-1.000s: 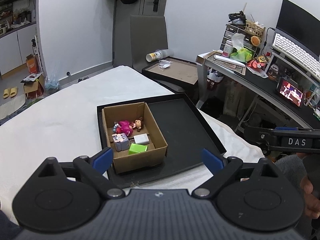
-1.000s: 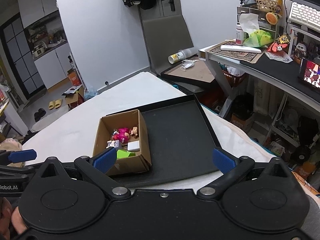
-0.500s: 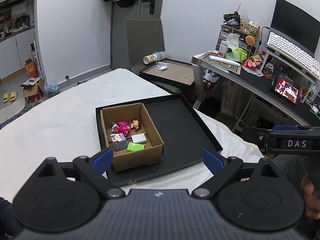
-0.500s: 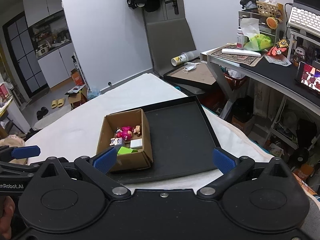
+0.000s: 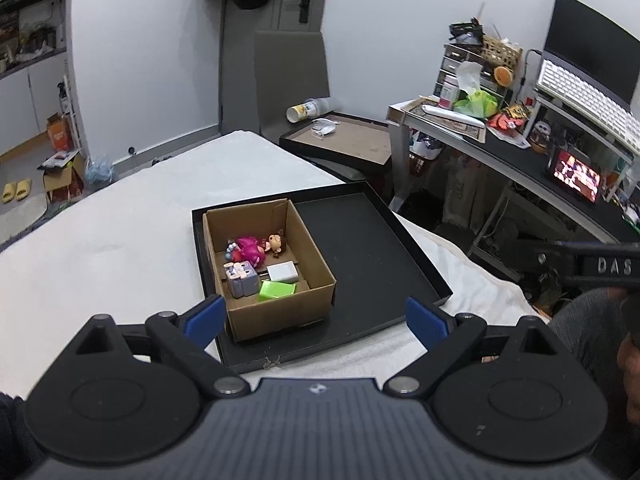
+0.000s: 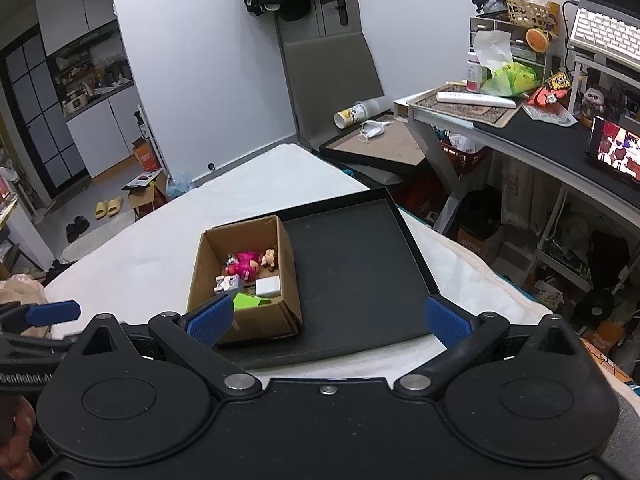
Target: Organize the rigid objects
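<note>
A brown cardboard box [image 5: 316,280] [image 6: 290,276] stands in the left half of a black tray [image 5: 372,248] [image 6: 360,264] on the white bed. In the box lie a pink doll [image 5: 256,249] [image 6: 248,263], a lilac block toy [image 5: 241,280] [image 6: 226,282], a white block [image 5: 283,273] [image 6: 268,286] and a green block [image 5: 277,291] [image 6: 250,301]. My left gripper [image 5: 315,318] is open and empty, held back above the tray's near edge. My right gripper [image 6: 327,319] is open and empty, also near the tray's front.
The white bed [image 5: 100,256] spreads to the left. A cluttered desk [image 5: 520,152] with a keyboard and small screen stands to the right. A second tray [image 5: 344,140] with a cup lies behind the bed. A grey chair [image 6: 332,68] stands at the wall.
Both grippers have drawn back and up a little from the tray, so the box looks smaller and farther. Both stay open and empty.
</note>
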`<act>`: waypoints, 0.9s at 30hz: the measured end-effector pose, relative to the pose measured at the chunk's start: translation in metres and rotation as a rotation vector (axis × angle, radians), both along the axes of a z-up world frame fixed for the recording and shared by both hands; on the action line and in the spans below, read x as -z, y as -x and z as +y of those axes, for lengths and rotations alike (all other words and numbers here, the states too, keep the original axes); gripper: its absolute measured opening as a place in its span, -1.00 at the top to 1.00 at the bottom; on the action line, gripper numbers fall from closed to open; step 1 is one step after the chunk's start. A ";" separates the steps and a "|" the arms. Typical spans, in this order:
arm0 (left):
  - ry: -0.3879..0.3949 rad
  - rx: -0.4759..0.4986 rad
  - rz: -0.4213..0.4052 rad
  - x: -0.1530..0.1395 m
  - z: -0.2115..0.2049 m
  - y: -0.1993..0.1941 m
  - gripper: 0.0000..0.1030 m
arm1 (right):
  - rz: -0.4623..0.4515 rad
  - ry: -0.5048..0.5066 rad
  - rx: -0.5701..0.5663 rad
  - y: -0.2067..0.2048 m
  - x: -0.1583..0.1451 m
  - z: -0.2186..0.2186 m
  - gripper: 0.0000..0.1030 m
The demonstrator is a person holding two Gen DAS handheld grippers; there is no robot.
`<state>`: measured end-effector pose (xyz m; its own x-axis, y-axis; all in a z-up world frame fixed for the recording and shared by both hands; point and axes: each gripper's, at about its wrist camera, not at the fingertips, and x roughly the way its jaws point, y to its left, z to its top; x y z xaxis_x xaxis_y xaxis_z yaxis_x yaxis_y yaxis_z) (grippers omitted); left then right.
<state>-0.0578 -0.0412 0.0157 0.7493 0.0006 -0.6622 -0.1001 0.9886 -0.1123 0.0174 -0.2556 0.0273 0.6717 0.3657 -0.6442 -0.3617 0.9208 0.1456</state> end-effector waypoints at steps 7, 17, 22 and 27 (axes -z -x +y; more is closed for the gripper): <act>-0.020 -0.008 0.003 0.001 0.002 -0.002 -0.86 | 0.012 0.010 -0.001 -0.001 0.000 0.002 -1.00; -0.021 -0.020 -0.008 -0.005 0.000 -0.002 -0.86 | 0.007 0.008 -0.011 0.000 -0.003 0.000 -1.00; -0.051 -0.032 -0.035 -0.012 -0.006 0.003 -0.86 | 0.020 0.000 -0.009 0.000 0.003 -0.003 -1.00; -0.070 -0.014 -0.041 -0.014 -0.013 0.004 -0.86 | 0.021 0.004 -0.013 0.000 0.004 -0.003 -1.00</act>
<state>-0.0616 -0.0544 0.0297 0.7754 0.0565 -0.6289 -0.1105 0.9928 -0.0471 0.0177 -0.2590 0.0228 0.6529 0.3723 -0.6596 -0.3709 0.9164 0.1502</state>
